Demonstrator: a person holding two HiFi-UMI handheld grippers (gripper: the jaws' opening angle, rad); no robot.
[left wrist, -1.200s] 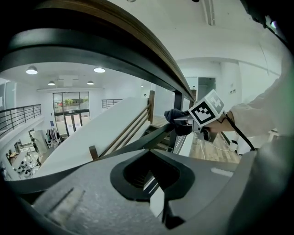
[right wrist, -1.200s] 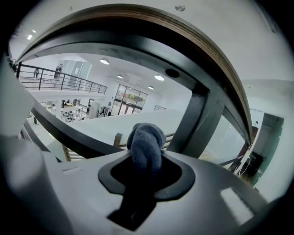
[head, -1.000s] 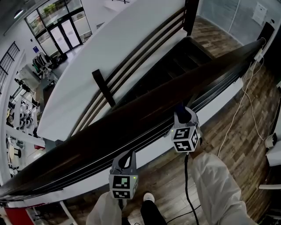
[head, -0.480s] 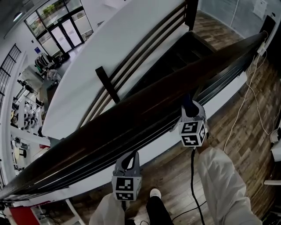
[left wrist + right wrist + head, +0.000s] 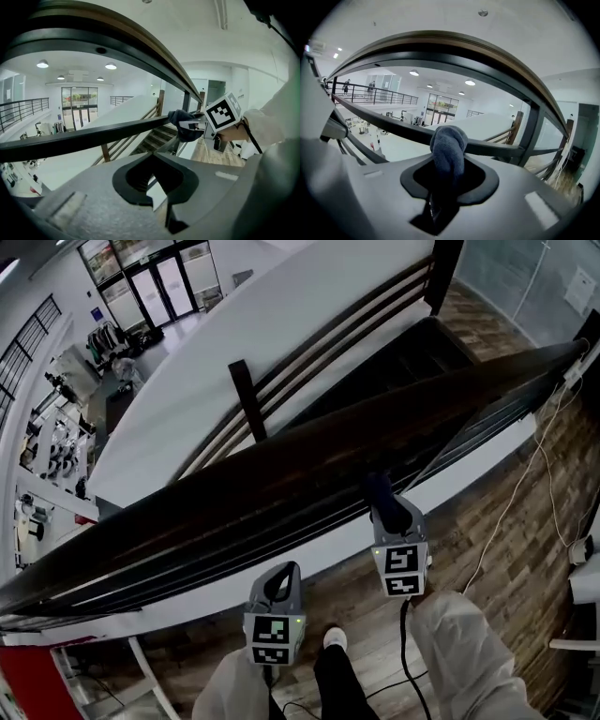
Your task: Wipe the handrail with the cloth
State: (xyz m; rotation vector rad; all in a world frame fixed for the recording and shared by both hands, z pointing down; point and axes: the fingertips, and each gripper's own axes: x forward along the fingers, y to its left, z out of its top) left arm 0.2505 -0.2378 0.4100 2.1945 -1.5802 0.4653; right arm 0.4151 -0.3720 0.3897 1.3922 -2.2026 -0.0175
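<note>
The wide dark handrail (image 5: 281, 470) runs from lower left to upper right. My right gripper (image 5: 384, 507) is shut on a dark blue cloth (image 5: 380, 488), whose bunched end presses against the handrail's near edge. In the right gripper view the cloth (image 5: 449, 147) sticks up out of the jaws against a thin black bar (image 5: 384, 124), under the broad top rail (image 5: 464, 51). My left gripper (image 5: 278, 579) hangs lower and to the left, below the rail, shut on nothing. The left gripper view shows its jaws (image 5: 153, 154) closed, with the cloth (image 5: 183, 130) on the bar beyond.
A stairwell with dark steps (image 5: 394, 362) drops beyond the rail, next to a white sloped wall (image 5: 281, 324). A white cable (image 5: 525, 484) trails over the wooden floor at the right. The person's shoe (image 5: 333, 641) and white sleeves are below the grippers.
The right gripper and cloth have slid left along the rail, closer to the stair post. The left gripper has hardly moved. The head view has tilted slightly.
</note>
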